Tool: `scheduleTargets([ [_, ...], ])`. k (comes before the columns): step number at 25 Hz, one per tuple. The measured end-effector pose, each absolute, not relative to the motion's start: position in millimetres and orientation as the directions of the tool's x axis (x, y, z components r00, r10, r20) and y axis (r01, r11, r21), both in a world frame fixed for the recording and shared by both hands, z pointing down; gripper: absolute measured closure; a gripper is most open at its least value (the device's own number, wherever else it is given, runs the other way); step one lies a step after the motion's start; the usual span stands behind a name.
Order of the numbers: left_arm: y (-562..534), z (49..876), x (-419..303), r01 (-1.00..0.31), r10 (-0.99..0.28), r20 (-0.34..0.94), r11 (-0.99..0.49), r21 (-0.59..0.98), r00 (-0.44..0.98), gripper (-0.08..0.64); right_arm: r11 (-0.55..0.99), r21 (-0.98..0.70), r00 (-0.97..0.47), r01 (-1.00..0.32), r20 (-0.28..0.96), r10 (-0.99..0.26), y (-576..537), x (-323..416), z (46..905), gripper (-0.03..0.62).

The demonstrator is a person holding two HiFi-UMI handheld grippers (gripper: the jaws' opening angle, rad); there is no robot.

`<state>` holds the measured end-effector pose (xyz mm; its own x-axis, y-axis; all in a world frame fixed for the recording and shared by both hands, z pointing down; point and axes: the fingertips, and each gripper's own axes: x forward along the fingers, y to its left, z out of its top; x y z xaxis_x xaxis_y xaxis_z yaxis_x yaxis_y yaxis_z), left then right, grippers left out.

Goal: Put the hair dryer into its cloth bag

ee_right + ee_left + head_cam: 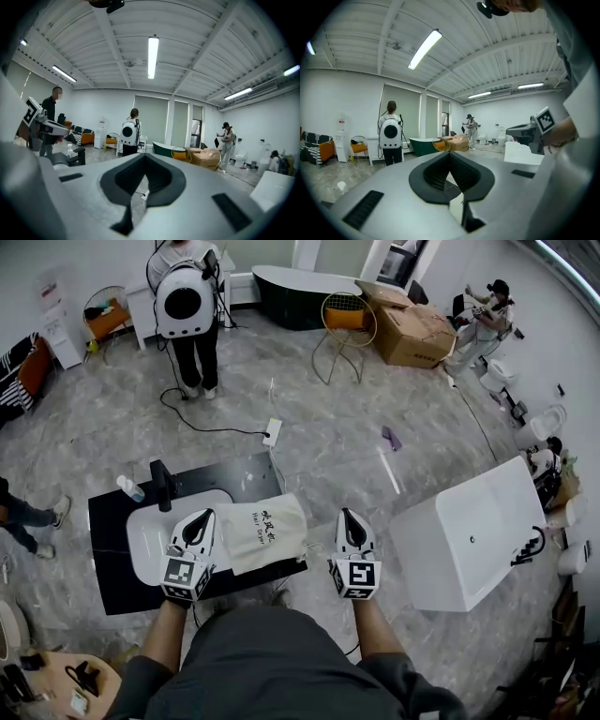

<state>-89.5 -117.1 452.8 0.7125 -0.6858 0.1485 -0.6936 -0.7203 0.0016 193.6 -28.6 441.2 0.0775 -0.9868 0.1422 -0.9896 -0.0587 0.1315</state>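
Two closed, empty grippers are held side by side. The left gripper [200, 521] is over a white basin [150, 532] set in a black counter [117, 512]. The right gripper [349, 518] is off the counter's edge. A white cloth bag [267, 532] lies between them, just beside the left gripper.

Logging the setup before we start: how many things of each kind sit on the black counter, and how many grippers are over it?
cloth bag: 1
bottle: 1
faucet: 1
sink basin: 1
grippers: 2 (left gripper, right gripper)
Total: 6
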Motion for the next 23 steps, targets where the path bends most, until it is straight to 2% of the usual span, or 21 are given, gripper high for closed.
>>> scheduleTargets([
  [23, -115.4, 451.0, -86.7, -0.683, -0.675, 0.156, -0.731, -0.006, 0.721, 0.558, -0.065, 0.133, 0.083, -0.989, 0.136, -0.987, -28.5, 194.8, 442.0, 0.592],
])
